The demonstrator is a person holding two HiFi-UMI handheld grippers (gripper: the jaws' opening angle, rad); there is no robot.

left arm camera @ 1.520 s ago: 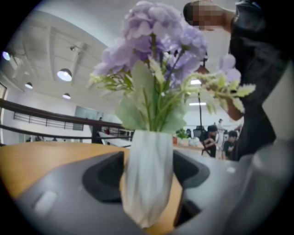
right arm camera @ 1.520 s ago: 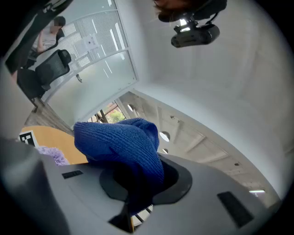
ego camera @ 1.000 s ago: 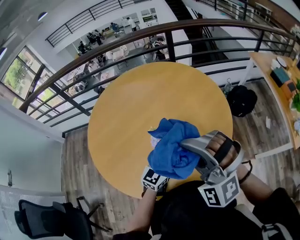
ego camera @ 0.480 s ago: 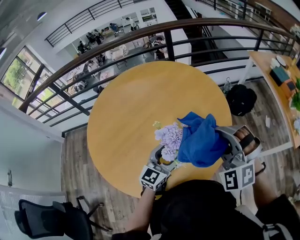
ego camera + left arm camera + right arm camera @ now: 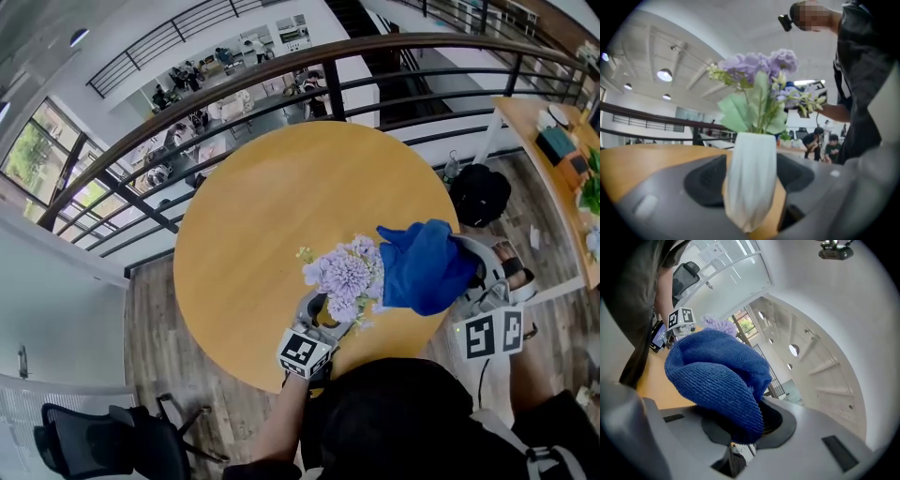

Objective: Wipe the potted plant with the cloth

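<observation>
Rightward, off the blooms since a second ago, the cloth [image 5: 427,267] is carried in the right tool [image 5: 472,267], which is clamped on it. The potted plant [image 5: 345,274] is held at the near desk [image 5: 262,216] edge, pot [image 5: 752,180] pinched between the left tool [image 5: 319,319] jaws. Wiping is judged mid-stroke; the cloth must be brought back across the blooms. The right tool is tilted slightly down, the left nearly level.

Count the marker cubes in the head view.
2. One black-and-white marker cube sits on the left gripper at the round wooden table's near edge; the other on the right gripper, beyond its right edge. None seems hidden.
</observation>
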